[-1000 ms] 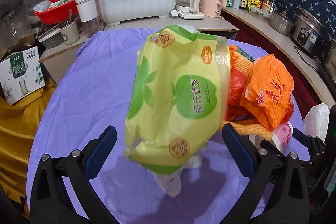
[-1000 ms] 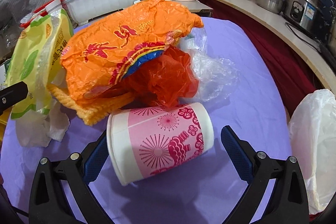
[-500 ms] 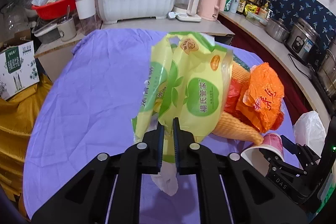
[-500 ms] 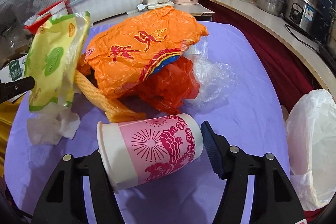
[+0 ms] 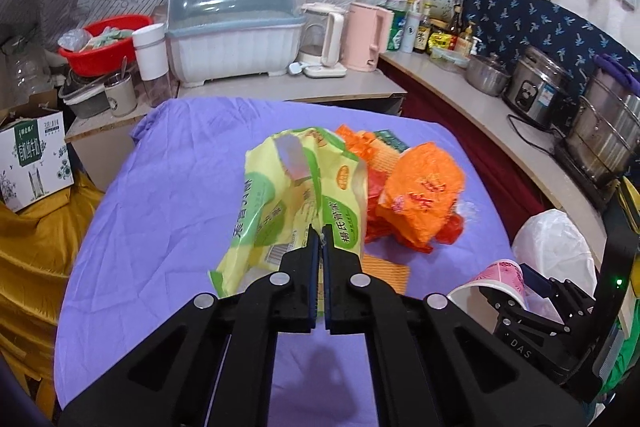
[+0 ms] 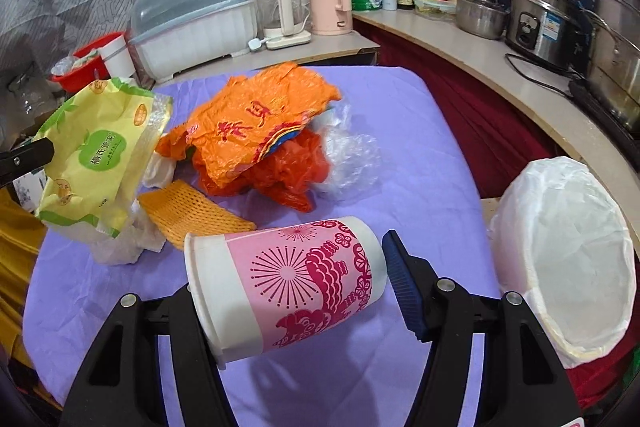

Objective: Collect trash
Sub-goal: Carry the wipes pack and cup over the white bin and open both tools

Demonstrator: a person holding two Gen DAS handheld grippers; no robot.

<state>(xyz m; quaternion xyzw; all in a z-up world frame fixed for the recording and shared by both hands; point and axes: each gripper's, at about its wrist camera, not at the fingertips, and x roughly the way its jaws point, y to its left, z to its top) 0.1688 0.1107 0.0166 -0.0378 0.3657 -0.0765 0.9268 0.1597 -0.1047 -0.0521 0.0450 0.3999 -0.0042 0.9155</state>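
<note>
Both claws are loaded, so the step in hand looks like carrying the picked-up trash to the bin. The left claw (image 5: 320, 241) is pinched nearly together on a crinkled yellow-green plastic wipes wrapper (image 5: 296, 203), which hangs raised above the purple-clothed surface (image 5: 172, 187). The right claw (image 6: 320, 269) is clamped across a pink-and-white paper cup (image 6: 292, 283) lying on its side between the fingers, its open mouth toward the left; the blue pad on the right finger presses against the cup's base end, while the left finger is hidden behind the rim.

Still on the surface sit a crumpled orange plastic bag (image 6: 256, 127) over red plastic film (image 6: 296, 171), a clear plastic wrap (image 6: 348, 159) just beside them, a flat orange foam net sleeve (image 6: 192, 211) and some white tissue (image 6: 120, 243) under the wrapper.

A bin lined with a white plastic bag (image 6: 568, 251) stands open just off the surface's right edge, near the right claw. The next move probably calls for swinging the cup over that opening and parting the fingers, then bringing the wrapper across the same way. The wrapper is light and floppy, so it may cling to the pads on release.
</note>
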